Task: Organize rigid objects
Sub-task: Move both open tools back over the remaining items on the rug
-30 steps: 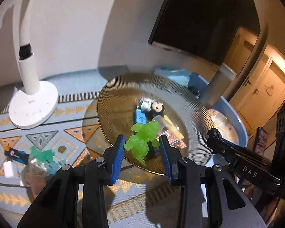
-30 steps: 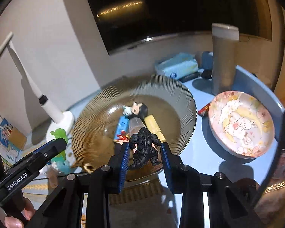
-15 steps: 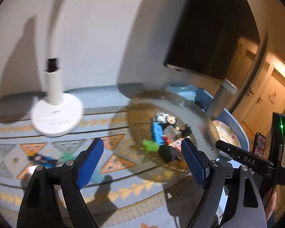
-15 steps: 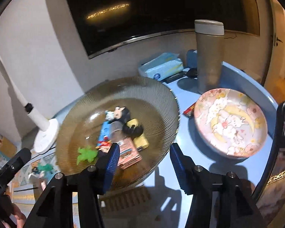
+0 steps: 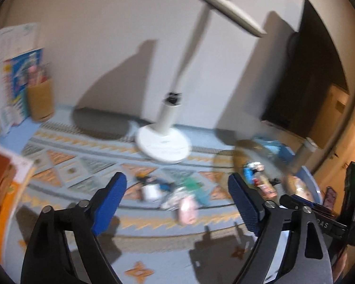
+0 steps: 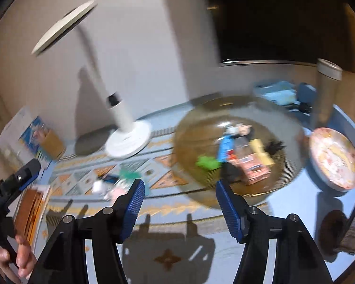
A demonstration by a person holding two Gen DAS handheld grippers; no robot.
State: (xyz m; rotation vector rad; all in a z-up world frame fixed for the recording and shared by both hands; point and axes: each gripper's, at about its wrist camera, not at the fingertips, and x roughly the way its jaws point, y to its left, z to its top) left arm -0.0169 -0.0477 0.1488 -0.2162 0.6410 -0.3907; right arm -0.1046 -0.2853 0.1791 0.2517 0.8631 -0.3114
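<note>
A ribbed amber glass bowl [image 6: 201, 123] sits on the table and holds several toys: a bright green figure [image 6: 207, 162], a black figure [image 6: 275, 145], a blue piece [image 6: 223, 149] and an orange box [image 6: 255, 170]. The bowl [image 5: 243, 148] also shows at the right of the blurred left wrist view. A few loose items lie on the patterned mat: a teal figure [image 5: 195, 185], a pink packet [image 5: 187, 209] and a white piece [image 5: 150, 191]. My left gripper [image 5: 177, 203] is open and empty above the mat. My right gripper [image 6: 179, 203] is open and empty in front of the bowl.
A white desk lamp [image 5: 163, 142] stands on the mat behind the loose items. A floral plate [image 6: 335, 157] and a tall tumbler [image 6: 326, 92] are right of the bowl. Books [image 5: 2, 201] lie at the left edge. A dark screen [image 5: 307, 75] hangs on the wall.
Both grippers let go of their figures, the green one and the black one, which now lie in the bowl. Both opened wide, pulled back and swung left toward the mat.
</note>
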